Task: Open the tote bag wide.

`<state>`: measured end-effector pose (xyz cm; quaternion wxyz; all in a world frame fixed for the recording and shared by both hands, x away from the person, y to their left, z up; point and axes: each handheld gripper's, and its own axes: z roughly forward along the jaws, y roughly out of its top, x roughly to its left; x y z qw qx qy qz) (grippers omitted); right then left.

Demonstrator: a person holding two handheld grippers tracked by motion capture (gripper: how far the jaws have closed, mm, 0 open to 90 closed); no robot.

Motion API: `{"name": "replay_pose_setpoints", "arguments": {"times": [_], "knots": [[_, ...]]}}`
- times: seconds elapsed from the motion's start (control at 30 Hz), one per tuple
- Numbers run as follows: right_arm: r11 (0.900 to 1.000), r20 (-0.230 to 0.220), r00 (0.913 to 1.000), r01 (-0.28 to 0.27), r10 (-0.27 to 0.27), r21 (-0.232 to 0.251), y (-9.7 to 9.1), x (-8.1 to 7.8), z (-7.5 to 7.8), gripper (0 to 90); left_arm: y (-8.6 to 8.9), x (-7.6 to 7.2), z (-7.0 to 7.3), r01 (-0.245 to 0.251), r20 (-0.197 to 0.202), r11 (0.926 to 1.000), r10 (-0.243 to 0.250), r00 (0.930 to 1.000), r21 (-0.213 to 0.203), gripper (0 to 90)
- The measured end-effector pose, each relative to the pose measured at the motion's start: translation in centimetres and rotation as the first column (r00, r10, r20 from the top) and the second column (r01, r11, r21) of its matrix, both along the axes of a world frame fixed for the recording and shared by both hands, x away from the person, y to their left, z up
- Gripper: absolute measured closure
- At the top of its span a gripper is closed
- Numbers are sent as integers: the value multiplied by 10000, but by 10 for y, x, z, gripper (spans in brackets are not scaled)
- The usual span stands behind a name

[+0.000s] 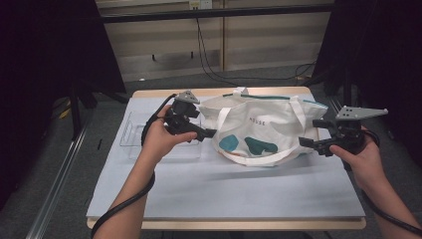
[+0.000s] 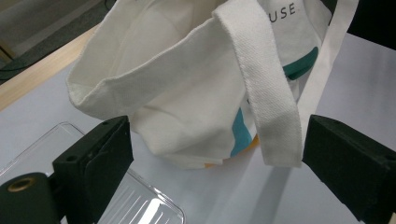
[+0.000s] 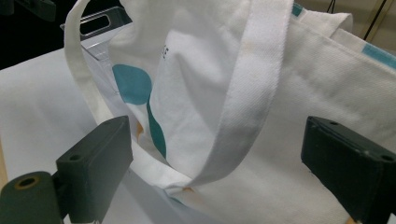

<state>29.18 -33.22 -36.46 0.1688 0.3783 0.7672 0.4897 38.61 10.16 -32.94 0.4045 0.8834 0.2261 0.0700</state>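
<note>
Two hand-held grippers flanked a white tote bag [image 1: 261, 130] on the pale cloth-covered table [image 1: 224, 191] in the high view. The left gripper [image 1: 208, 133] pointed its jaws at the bag's near end, its tips just touching or almost touching the fabric; I could not tell which. Under and behind that gripper lay a clear plastic tray [image 1: 130, 133]. The right gripper [image 1: 304, 143] faced the bag's other end, tips just beside the cloth. A loop of the bag's strap [image 1: 271, 160] trailed on the table between the two.

From the left gripper view, the left gripper [image 2: 212, 156] stood wide open, holding nothing. The bag's folded end [image 2: 187, 93] hung ahead of it, between the jaws, and a white strap [image 2: 273, 107] dropped down close to the farther jaw. The clear tray [image 2: 140, 205] sat beneath the nearer jaw.

From the right gripper view, the right gripper [image 3: 215, 168] was likewise spread open and empty. A strap [image 3: 243, 112] crossed the gap ahead of its jaws, with the bag's teal-patched side [image 3: 187, 84] beyond it.
</note>
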Motion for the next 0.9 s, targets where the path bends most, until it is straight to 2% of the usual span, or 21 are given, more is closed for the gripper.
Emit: {"name": "replay_pose_setpoints", "arguments": {"times": [0.33,0.53,0.67,0.9], "knots": [[10000,165,9998,56,-56,37,-3,7,5,82,2,12,4,-185,-93,9998,186,9998,72,82],[9998,191,9997,123,-126,151,-3,13,7,76,2,21,10,-302,-134,9995,300,9995,-131,82],[9998,124,9998,152,-154,146,-2,16,8,75,1,26,14,-338,-78,9994,338,9994,-41,82],[9999,279,9996,91,-95,123,0,20,14,76,-1,36,20,-448,-52,9990,448,9990,20,82]]}}
